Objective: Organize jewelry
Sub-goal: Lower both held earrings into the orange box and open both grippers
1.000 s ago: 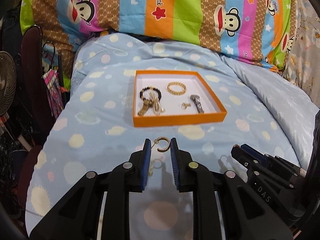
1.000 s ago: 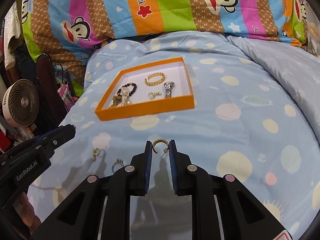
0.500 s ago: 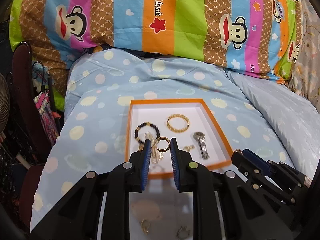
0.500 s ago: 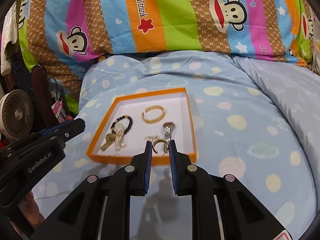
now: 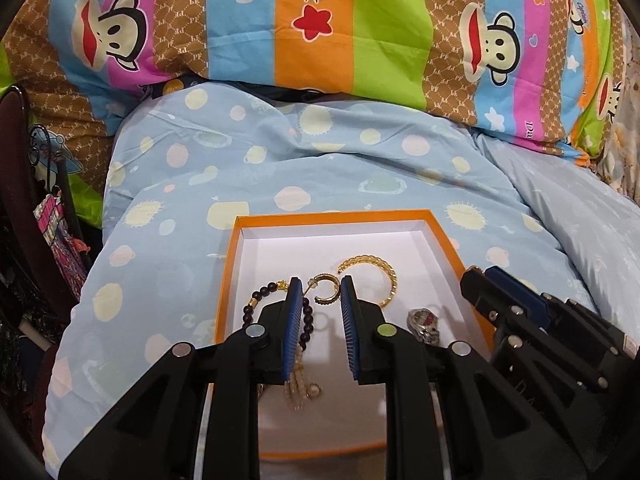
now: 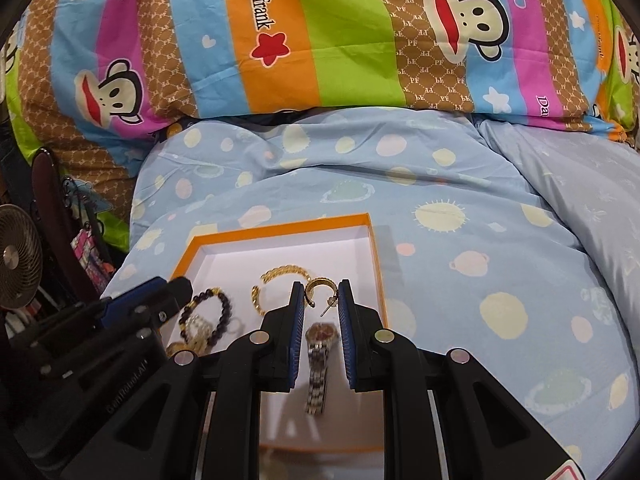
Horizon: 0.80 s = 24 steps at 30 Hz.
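Note:
An orange box with a white floor (image 5: 440, 236) (image 6: 280, 232) lies on the blue bed cover. My left gripper (image 5: 320, 292) is shut on a gold hoop earring (image 5: 326, 290) and holds it over the box. My right gripper (image 6: 320, 294) is shut on a second gold hoop earring (image 6: 318, 286), also over the box. In the box lie a gold chain bracelet (image 5: 380, 270) (image 6: 276, 276), a dark bead bracelet (image 5: 260, 300) (image 6: 216, 304), a silver watch (image 5: 424, 322) (image 6: 320, 356) and a pale chain (image 5: 298, 394).
A striped monkey-print pillow (image 5: 320, 20) (image 6: 320, 32) lies behind the box. The bed edge falls off at the left, with a dark chair (image 5: 20, 200) and a small fan (image 6: 18, 264) there. The right gripper's body shows in the left wrist view (image 5: 540, 320).
Both grippers moved forward with their earrings, from over the bed cover in front of the box to over the box floor. The box now fills the lower view.

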### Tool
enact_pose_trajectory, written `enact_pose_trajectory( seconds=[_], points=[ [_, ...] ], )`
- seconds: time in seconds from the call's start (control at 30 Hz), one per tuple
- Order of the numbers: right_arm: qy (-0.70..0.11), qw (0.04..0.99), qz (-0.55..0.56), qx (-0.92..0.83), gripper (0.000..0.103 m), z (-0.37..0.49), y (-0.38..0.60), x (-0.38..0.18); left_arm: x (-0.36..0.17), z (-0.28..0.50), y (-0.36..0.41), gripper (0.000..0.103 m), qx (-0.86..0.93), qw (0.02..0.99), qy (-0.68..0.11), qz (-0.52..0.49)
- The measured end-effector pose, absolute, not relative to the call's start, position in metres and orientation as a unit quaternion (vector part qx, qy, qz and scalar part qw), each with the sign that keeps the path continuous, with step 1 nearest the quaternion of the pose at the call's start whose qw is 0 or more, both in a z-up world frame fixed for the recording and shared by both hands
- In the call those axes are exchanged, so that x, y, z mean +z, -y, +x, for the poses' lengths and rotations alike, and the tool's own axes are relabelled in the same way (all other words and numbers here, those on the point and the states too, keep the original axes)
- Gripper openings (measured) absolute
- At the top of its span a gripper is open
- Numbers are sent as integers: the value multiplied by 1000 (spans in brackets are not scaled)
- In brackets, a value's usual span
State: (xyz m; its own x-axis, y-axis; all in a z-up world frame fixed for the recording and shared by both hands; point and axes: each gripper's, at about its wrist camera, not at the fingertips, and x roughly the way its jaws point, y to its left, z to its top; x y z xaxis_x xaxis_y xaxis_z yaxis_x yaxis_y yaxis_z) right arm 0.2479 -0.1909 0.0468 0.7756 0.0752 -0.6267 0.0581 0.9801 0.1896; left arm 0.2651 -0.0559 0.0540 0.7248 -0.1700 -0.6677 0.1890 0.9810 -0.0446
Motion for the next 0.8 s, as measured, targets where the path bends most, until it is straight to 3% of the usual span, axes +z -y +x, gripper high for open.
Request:
enact_pose_trajectory(
  seconds=[0.8],
  points=[
    [-346, 934, 94, 3, 16, 279, 190, 25, 30, 290, 58, 19, -92, 925, -369, 18]
  ],
)
